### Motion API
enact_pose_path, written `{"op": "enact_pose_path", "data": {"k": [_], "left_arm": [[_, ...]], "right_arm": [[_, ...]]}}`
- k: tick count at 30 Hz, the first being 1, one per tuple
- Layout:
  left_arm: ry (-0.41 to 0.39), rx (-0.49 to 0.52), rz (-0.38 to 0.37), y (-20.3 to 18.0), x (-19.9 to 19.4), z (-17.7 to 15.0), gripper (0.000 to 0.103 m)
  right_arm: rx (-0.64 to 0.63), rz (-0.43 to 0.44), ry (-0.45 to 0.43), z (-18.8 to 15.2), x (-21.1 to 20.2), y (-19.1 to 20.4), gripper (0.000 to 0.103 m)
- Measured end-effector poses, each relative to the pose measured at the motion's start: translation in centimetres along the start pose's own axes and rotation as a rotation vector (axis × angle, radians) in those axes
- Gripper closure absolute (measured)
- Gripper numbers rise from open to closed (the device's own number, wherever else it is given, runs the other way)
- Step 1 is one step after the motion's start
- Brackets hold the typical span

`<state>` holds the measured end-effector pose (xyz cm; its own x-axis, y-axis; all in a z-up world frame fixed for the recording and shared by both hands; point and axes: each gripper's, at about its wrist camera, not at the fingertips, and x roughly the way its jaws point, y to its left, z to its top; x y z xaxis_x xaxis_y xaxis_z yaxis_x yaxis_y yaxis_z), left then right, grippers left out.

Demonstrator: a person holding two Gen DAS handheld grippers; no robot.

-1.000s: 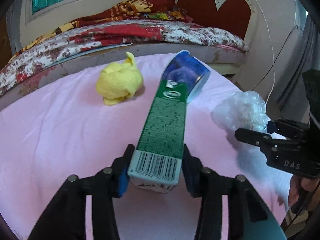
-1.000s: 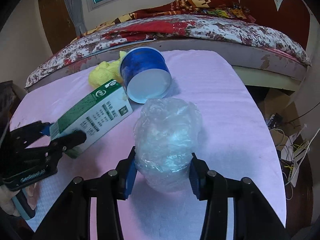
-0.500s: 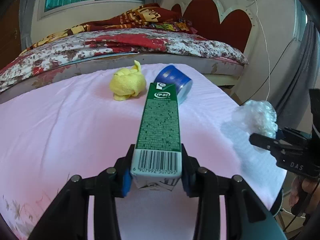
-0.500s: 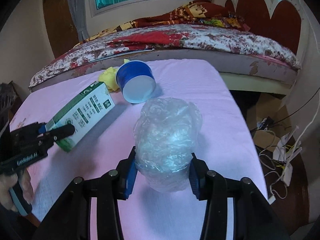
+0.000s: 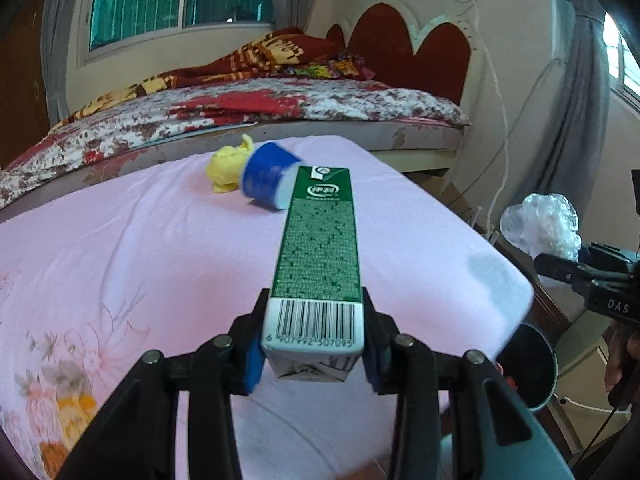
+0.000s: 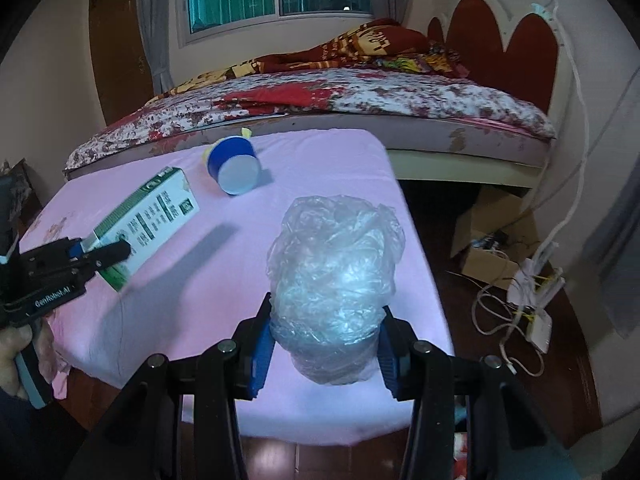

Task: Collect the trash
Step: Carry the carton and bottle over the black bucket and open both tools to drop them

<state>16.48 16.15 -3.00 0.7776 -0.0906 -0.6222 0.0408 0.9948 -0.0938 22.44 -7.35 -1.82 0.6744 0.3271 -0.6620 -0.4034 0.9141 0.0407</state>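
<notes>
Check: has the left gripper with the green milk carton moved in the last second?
Yes. The left gripper, shut on the green milk carton, pulled back from the blue paper cup and lifted off the pink table cover.

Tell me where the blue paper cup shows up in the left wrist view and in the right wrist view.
Left wrist view: blue cup lies on its side upper centre, just behind the far end of the green carton.
Right wrist view: upper left of centre, open mouth facing the camera.
Shared landmark: yellow wad behind the cup.
</notes>
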Motion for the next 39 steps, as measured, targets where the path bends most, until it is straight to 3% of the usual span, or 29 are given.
{"op": "enact_pose_path", "data": {"k": [8,15,28,39], "left_arm": [[-0.010,0.052,-0.033,-4.8,-1.6,-1.7,0.063],[0.005,0.081,-0.050,-7.0,-1.1,-2.2,0.063],[0.039,0.085,-0.065,-9.8,0.1,-3.9,0.063],[0.065,0.084,-0.067,-10.8,1.5,-4.4,0.063]], "right_arm": [[0.011,-0.069,-0.002,-4.8,-6.3,-4.3,0.056],[0.116,-0.109,-0.010,-7.6,-8.9,-9.0,0.056],[0.159,-0.165,0.031,-11.5,-9.6,-12.0,0.056],[0.184,-0.179,0.045,-12.7,-9.5,-13.5,0.056]]}}
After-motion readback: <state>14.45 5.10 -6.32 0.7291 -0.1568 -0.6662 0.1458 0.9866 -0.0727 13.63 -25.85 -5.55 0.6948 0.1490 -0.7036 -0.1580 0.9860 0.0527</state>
